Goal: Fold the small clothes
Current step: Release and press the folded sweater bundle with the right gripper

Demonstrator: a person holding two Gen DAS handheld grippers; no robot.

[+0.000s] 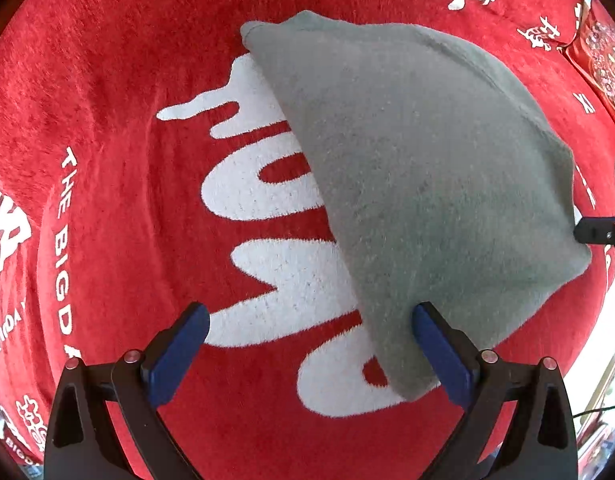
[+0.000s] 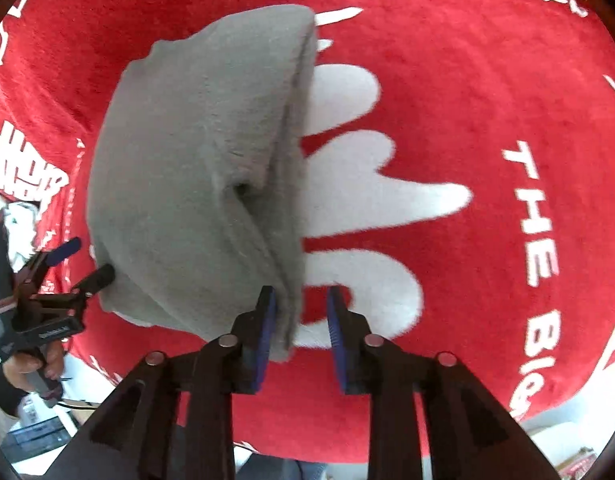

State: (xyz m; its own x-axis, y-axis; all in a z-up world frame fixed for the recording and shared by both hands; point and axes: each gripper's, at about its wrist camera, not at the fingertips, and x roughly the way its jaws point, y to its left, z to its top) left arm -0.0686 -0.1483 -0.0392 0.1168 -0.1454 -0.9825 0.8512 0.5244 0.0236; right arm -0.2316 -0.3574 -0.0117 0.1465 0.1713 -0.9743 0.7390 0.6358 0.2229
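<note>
A small grey fleece garment lies folded on a red blanket with white lettering. My left gripper is open, its right finger against the garment's near edge and nothing between the jaws. In the right wrist view the same garment shows layered folded edges. My right gripper is open, with the garment's near corner lying between its blue pads. The left gripper also shows in the right wrist view, open at the garment's left side.
The red blanket covers the whole work surface and drops off at its near edge. A patterned red cushion sits at the far right. The person's hand holds the left gripper's handle. Clutter and a cable lie below the blanket's edge.
</note>
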